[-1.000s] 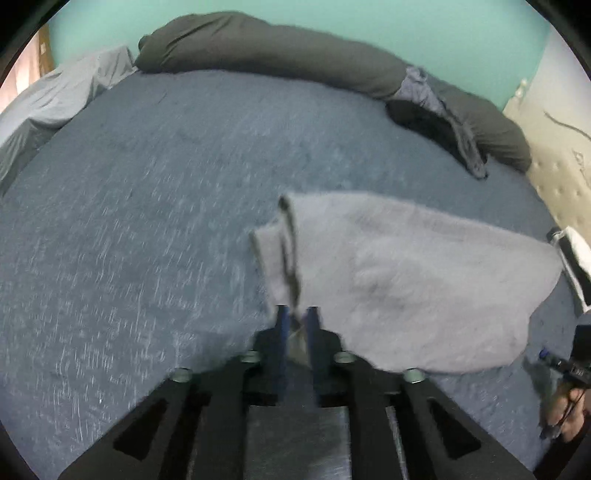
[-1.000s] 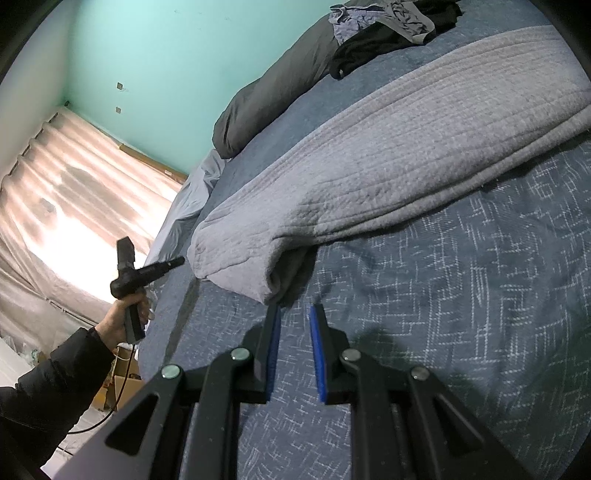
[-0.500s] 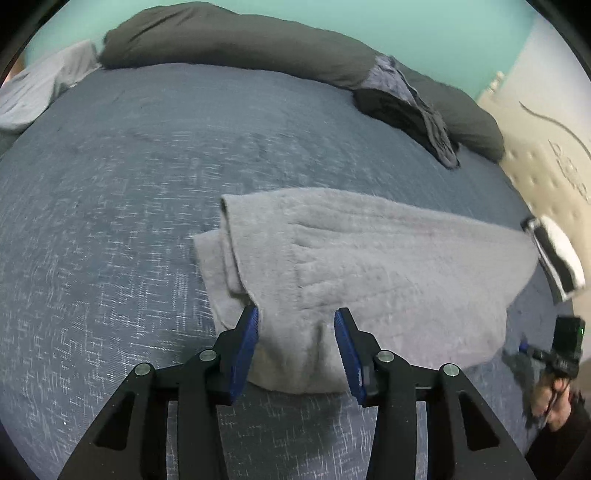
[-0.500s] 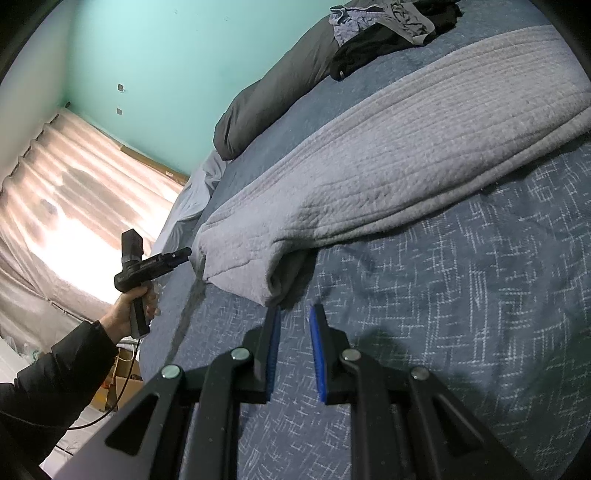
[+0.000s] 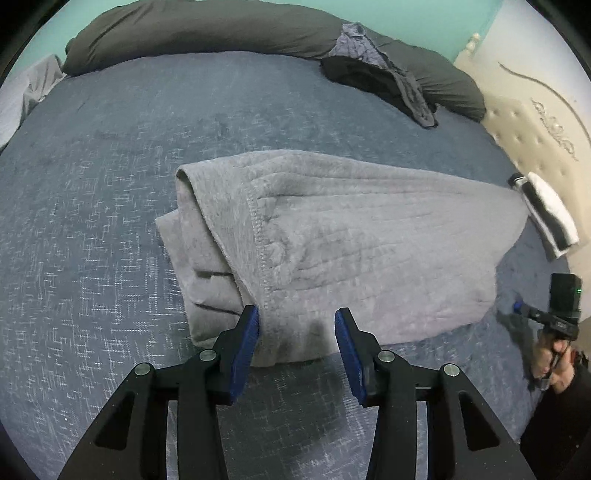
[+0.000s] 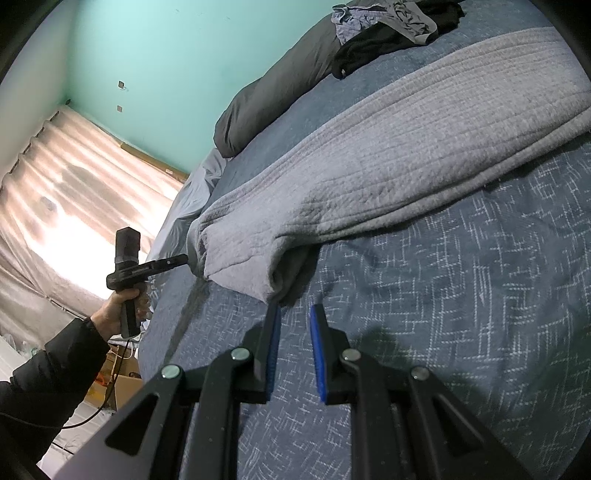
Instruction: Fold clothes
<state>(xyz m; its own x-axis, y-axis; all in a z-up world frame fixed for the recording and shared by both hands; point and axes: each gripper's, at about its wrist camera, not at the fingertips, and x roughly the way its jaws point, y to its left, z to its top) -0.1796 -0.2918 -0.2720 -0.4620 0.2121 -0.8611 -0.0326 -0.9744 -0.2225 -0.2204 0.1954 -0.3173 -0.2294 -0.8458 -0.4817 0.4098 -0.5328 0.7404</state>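
A grey fleece garment [image 5: 369,251] lies folded on the blue bedspread [image 5: 92,258], its layers stacked at the left end. My left gripper [image 5: 297,321] is open, and the garment's near edge lies loose between its blue pads. In the right wrist view the same garment [image 6: 369,158] stretches away to the upper right. My right gripper [image 6: 295,317] hovers just in front of its folded corner, its pads a narrow gap apart with nothing between them. A hand [image 6: 122,299] in a black sleeve holds the left gripper at the garment's far end.
A long dark grey pillow [image 5: 203,29] runs along the back, with a pile of black and blue-grey clothes [image 5: 380,70] on it. A beige tufted headboard [image 5: 535,129] and a black-and-white folded item [image 5: 546,214] are at the right. Curtains [image 6: 55,221] and a cardboard box [image 6: 125,387] lie beyond the bed's edge.
My left gripper was shut on the garment's raised corner; it has opened and let go, and the garment now lies flat. The left view has tilted down closer. The right gripper kept still.
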